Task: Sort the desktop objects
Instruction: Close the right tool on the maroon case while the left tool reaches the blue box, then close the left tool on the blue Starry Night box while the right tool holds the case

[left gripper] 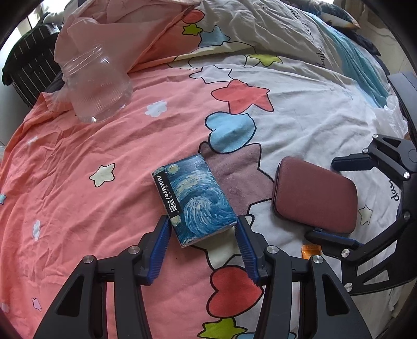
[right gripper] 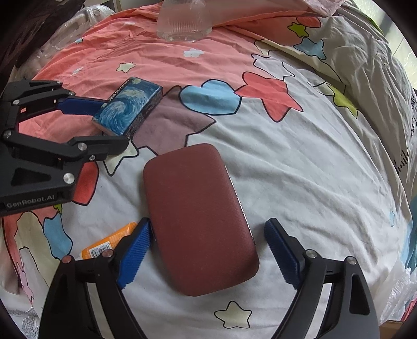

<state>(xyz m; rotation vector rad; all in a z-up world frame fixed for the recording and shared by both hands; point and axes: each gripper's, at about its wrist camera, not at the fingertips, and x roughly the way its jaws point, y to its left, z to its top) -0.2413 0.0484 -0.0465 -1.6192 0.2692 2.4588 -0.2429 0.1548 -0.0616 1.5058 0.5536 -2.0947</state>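
A blue box with a swirling starry-night print (left gripper: 194,199) lies on the bed sheet. My left gripper (left gripper: 202,224) is open, its jaws on either side of the box's near end; it also shows in the right wrist view (right gripper: 114,125) beside the box (right gripper: 129,107). A dark red flat case (right gripper: 199,216) lies on the white part of the sheet. My right gripper (right gripper: 208,234) is open around the case's near end, its left pad close to the case edge. The case (left gripper: 315,198) and right gripper (left gripper: 338,200) also show in the left wrist view.
A clear ribbed jar (left gripper: 96,86) stands at the far side on the pink sheet, seen also in the right wrist view (right gripper: 183,20). An orange packet (right gripper: 109,243) lies by the right gripper's left finger. Bunched bedding (left gripper: 260,31) lies beyond.
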